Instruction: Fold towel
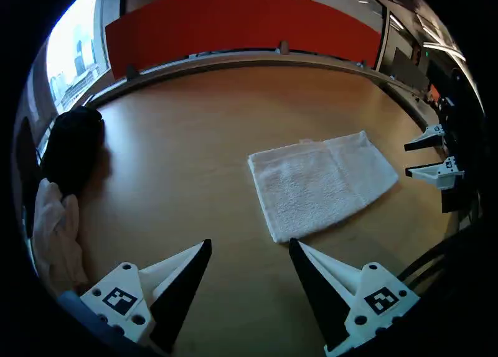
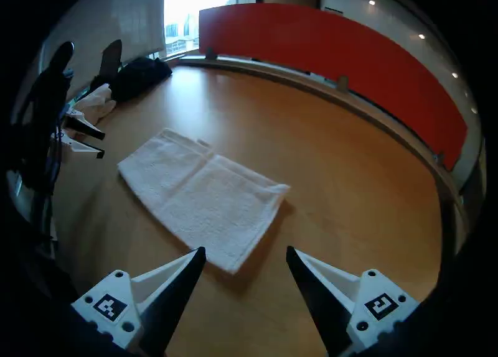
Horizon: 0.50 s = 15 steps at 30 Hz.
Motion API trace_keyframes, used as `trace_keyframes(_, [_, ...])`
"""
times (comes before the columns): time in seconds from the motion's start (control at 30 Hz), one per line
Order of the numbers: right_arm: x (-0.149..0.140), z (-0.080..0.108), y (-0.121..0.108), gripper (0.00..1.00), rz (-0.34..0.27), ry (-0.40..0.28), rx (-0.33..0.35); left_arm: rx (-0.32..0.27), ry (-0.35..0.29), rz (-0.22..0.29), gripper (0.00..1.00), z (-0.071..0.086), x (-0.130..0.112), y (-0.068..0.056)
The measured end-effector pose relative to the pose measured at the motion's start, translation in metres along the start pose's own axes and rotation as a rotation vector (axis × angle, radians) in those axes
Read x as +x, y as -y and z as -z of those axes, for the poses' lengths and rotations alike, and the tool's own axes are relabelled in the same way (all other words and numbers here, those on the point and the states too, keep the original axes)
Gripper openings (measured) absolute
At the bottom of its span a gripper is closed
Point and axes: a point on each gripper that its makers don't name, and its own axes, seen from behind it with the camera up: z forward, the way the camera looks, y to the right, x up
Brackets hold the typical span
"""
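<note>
In the left gripper view, my left gripper (image 1: pixel 249 244) sits at the bottom of the frame, fingers spread wide with nothing between them. The towel (image 1: pixel 320 183) lies flat on the table (image 1: pixel 187 139), right of centre, its near corner just above my right-hand fingertip. The right gripper (image 1: pixel 408 159) shows at the right edge, also spread and empty. To fold well, I judge each gripper should pinch one corner of the same short edge, low to the wood, then carry it across evenly. A line crosses the towel; I cannot tell whether it is a fold edge or a woven band. At the left edge a dark bag (image 1: pixel 71 145) and a pale cloth (image 1: pixel 56 232) are partly cut off.

In the right gripper view, the right gripper (image 2: pixel 246 251) is open at the bottom, and the towel (image 2: pixel 199 195) lies at centre with its near corner just above the gap. The left gripper (image 2: pixel 103 144) is at the left edge, its holder lost in shadow.
</note>
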Motion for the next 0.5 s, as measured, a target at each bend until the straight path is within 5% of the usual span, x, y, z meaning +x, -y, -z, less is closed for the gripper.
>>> trace_keyframes(0.5, [-0.001, -0.008, 0.008, 0.99, 0.076, 0.030, 0.062, 0.041, -0.049, 0.064, 0.92, 0.022, -0.012, 0.007])
